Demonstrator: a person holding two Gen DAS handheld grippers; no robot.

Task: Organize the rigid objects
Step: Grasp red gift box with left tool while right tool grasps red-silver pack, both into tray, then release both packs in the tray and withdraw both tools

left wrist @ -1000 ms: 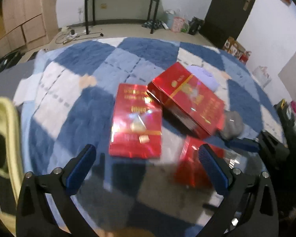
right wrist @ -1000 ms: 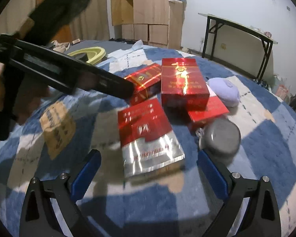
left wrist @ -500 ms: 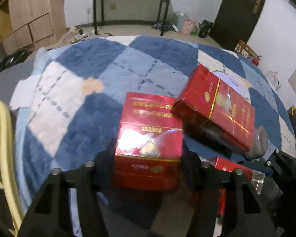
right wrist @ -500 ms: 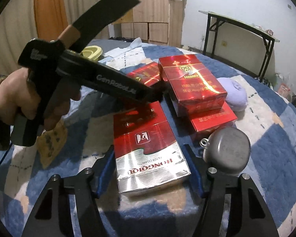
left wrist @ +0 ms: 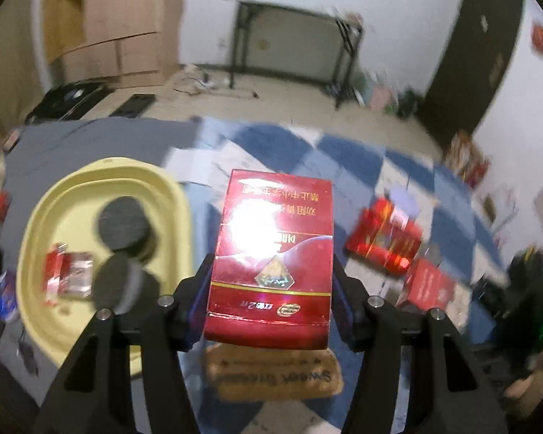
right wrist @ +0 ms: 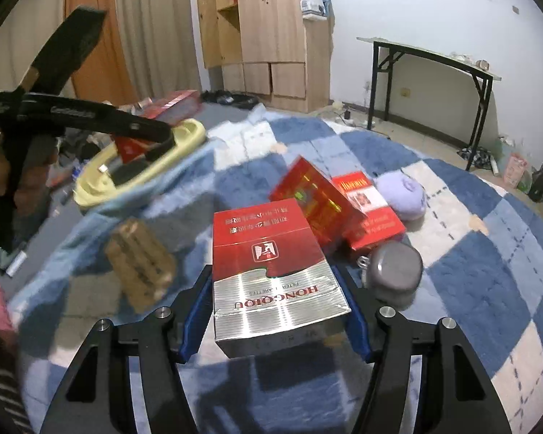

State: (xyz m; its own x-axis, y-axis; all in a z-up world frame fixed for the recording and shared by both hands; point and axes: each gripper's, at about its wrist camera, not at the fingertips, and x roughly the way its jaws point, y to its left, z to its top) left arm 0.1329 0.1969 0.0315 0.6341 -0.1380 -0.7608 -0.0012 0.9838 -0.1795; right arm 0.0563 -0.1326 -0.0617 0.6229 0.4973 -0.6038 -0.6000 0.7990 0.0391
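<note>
**Two red cartons clamped, one in each gripper**

The dark-red carton [left wrist: 269,264] sits between the left gripper [left wrist: 269,303] pads, clamped on both long sides and held clear of the blanket [left wrist: 362,155], just right of the yellow tub [left wrist: 90,166]. In the tub lie two dark discs [left wrist: 123,224] and a small red pack [left wrist: 68,271].

The red-and-silver carton [right wrist: 275,275] is clamped in the right gripper [right wrist: 277,322] — silver end nearest the camera. Just beyond it lie two more red cartons [right wrist: 318,202], a grey tin [right wrist: 394,271] and a lilac pouch [right wrist: 403,195] on the blanket; a tan label [right wrist: 141,264] shows to the left.
</note>
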